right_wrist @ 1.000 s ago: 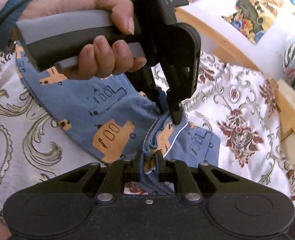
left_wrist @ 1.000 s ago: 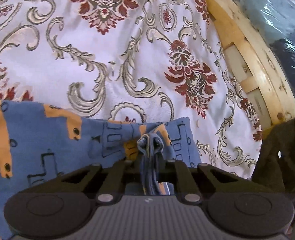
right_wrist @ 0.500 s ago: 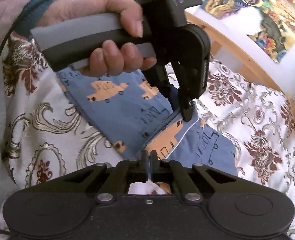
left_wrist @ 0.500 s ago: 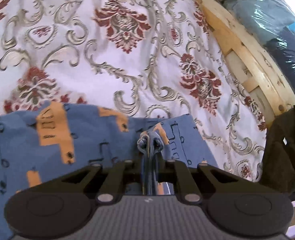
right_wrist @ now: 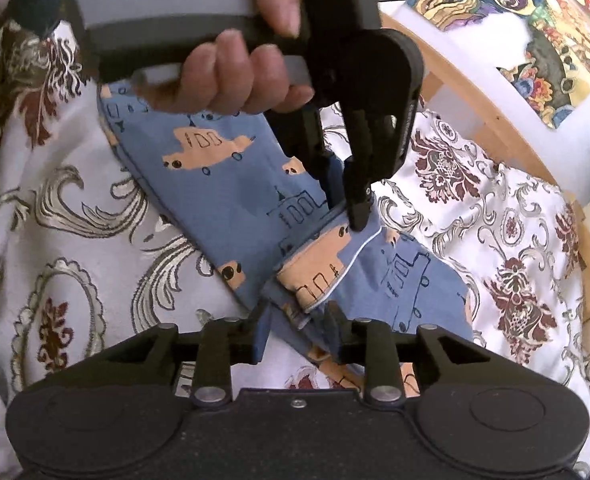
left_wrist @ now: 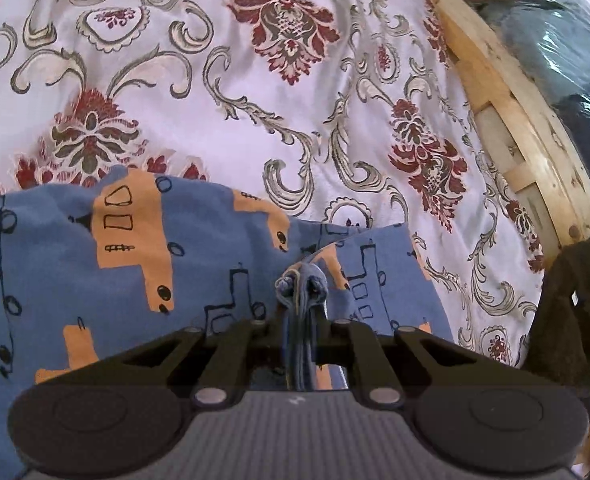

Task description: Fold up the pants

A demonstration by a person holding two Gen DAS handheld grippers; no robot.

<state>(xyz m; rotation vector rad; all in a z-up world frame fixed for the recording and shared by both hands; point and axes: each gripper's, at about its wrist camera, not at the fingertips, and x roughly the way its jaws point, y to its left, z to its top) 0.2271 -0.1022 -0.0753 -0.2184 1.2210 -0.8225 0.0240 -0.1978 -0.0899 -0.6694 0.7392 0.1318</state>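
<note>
The blue pants [left_wrist: 183, 264] with orange vehicle prints lie on a floral bedspread [left_wrist: 255, 92]. My left gripper [left_wrist: 301, 300] is shut on a bunched fold of the pants at their right end. In the right wrist view a hand [right_wrist: 235, 68] holds that left gripper [right_wrist: 357, 216], and its tips pinch the pants [right_wrist: 231, 184] down near the bedspread. My right gripper [right_wrist: 295, 320] stands open. A folded edge with white piping [right_wrist: 319, 276] lies loose between its spread fingers.
A wooden bed frame [left_wrist: 511, 120] runs along the right side of the bedspread, with plastic-wrapped bundles [left_wrist: 567, 48] beyond it. A dark cloth [left_wrist: 575, 312] hangs at the right edge. A colourful picture [right_wrist: 515, 20] leans behind the frame [right_wrist: 475, 108].
My right gripper has opened and let go of the pants edge, which now lies loose. The left gripper stays shut on its fold, and more blue fabric shows in its view.
</note>
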